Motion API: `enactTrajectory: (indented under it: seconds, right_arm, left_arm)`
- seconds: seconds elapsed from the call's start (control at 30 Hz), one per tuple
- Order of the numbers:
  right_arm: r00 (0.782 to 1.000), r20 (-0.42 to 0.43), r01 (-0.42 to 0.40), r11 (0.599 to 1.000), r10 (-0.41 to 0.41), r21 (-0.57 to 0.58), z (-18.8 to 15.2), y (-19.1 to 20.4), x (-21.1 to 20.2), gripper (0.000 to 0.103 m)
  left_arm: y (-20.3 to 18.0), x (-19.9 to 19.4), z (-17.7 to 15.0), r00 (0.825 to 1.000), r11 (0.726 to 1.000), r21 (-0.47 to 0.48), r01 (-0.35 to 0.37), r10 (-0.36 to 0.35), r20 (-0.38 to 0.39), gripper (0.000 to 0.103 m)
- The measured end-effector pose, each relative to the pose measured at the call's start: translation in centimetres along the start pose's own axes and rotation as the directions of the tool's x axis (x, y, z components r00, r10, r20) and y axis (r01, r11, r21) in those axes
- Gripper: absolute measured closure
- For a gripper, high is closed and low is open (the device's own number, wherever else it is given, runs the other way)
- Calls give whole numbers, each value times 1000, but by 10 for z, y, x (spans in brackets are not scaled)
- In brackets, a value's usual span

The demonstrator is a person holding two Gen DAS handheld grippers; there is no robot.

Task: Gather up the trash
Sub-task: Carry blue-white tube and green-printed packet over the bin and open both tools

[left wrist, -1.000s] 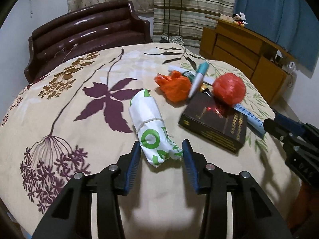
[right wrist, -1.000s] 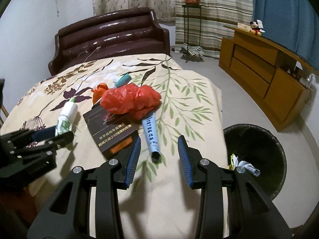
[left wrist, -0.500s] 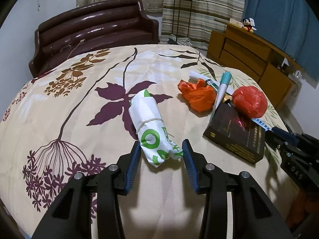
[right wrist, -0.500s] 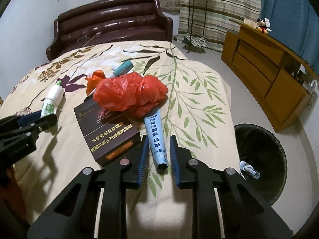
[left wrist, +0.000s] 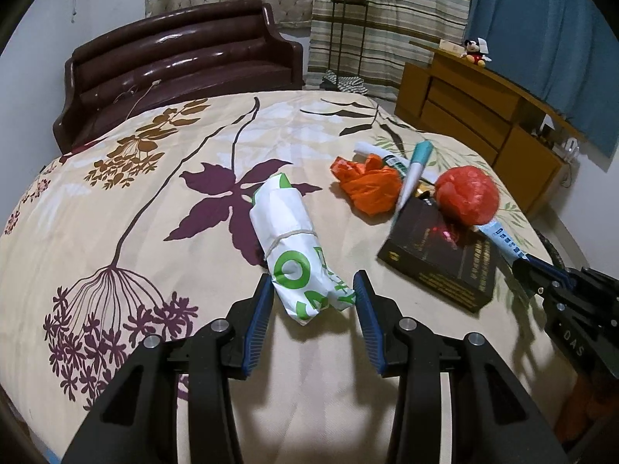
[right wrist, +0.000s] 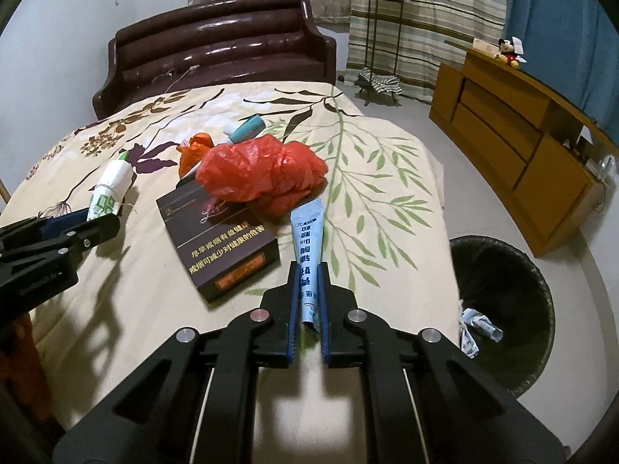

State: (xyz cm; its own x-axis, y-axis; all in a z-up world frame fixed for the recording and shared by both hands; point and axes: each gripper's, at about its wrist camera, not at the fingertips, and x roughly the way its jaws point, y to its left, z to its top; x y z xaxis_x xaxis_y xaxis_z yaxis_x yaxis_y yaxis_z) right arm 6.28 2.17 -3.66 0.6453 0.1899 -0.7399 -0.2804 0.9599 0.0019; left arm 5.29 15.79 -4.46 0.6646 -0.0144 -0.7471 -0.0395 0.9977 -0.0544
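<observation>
Gripper on my right (right wrist: 308, 311) is clamped on the tail of the flat pale-blue printed tube (right wrist: 307, 251), which lies on the floral bed cover (right wrist: 387, 178) beside the dark rectangular box (right wrist: 220, 232), its far end under the crumpled red plastic bag (right wrist: 259, 172). My left gripper (left wrist: 311, 323) is spread wide around the white-and-green rolled paper bundle (left wrist: 298, 247), not pinching it. I judge this the pick-up step: next I should lift the tube free and carry it to the black round bin (right wrist: 503, 309) on the floor to the right.
</observation>
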Motion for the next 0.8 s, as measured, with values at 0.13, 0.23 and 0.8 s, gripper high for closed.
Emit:
enactTrajectory:
  seconds: [0.13,0.23,0.8]
  right_arm:
    - [1000,18,10,1000,-10,20,-3,-8,-10,94]
    - [999,38,25,999,-27,40,-3,-17,-18,94]
    - [968,123,193,963,-218,188,-11,-108,-56,94]
  left_arm:
    - [-7,-8,0,1000,1000,6,17,-17,17,60]
    - [-16,-15,1,999,999,20,33,-33,32,60]
    - [-117,-26,19,978,971,178,161,-181,105,60]
